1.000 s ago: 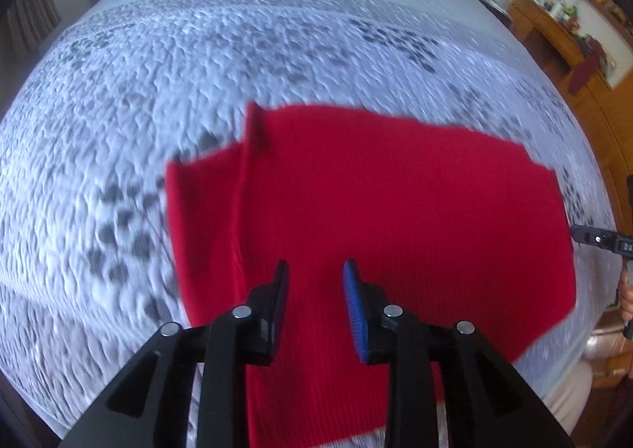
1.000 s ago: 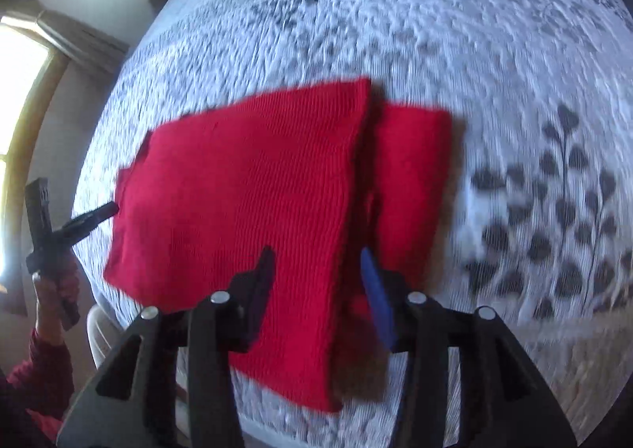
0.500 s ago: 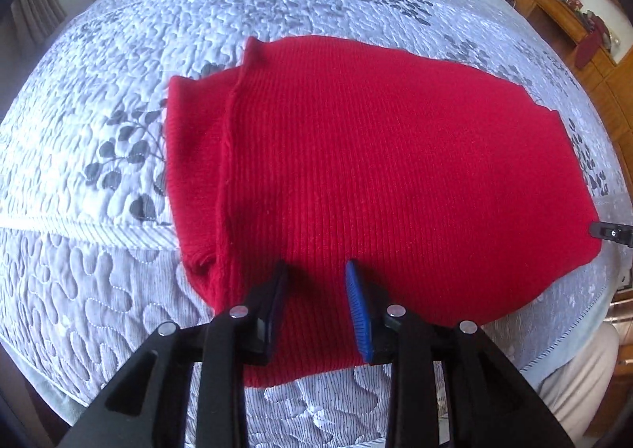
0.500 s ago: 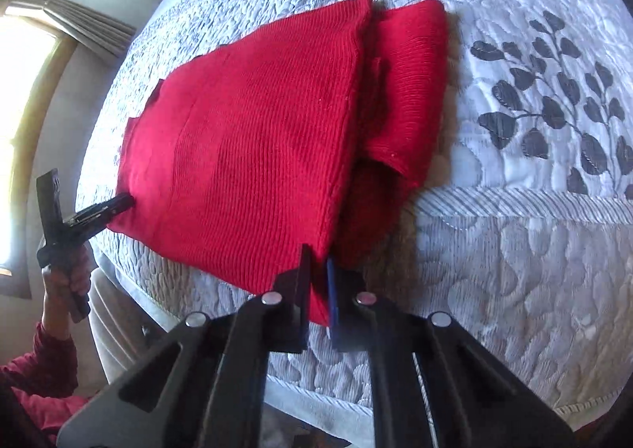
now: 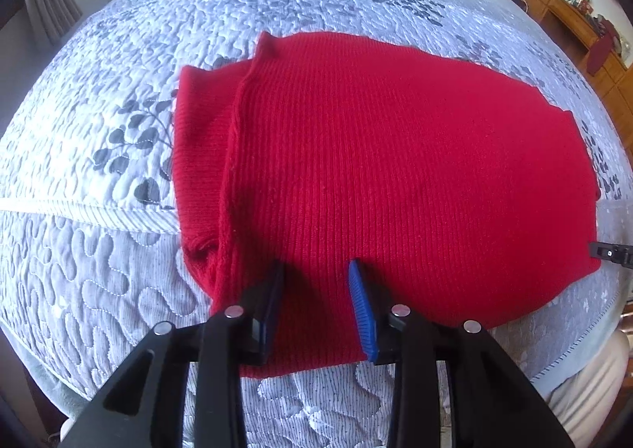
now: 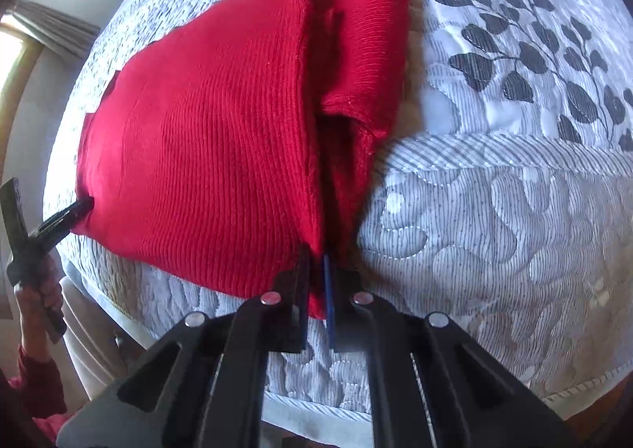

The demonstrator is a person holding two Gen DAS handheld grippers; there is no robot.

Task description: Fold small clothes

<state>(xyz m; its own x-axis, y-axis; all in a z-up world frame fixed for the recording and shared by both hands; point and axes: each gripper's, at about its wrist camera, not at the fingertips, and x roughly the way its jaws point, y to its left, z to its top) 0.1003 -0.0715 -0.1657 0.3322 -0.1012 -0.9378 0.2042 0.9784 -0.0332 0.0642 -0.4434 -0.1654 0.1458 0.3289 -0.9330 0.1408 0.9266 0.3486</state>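
Note:
A red knit garment [image 5: 395, 171] lies flat on the quilted bedspread [image 5: 99, 270], with a folded sleeve sticking out along its left side. My left gripper [image 5: 316, 270] hovers over the near hem. Its jaws are opening, the flat cloth lies under the gap, and the pads are not pressing on it. In the right wrist view my right gripper [image 6: 315, 252] is shut on the near corner of the red garment [image 6: 205, 131], beside the folded sleeve [image 6: 368, 33]. The left gripper [image 6: 77, 208] shows at the garment's far left corner, and the right gripper's tip [image 5: 609, 252] at its right corner.
The bed's near edge runs just below both grippers. A person's hand [image 6: 37, 290] and pale trouser leg [image 5: 589, 388] are beside it. Wooden furniture [image 5: 573, 13] with small items stands at the far right, and a curtain [image 5: 47, 1] at the far left.
Both grippers have come down closer to the garment's near edge. The right gripper went from open to shut on the near corner. The left jaws stand slightly wider apart.

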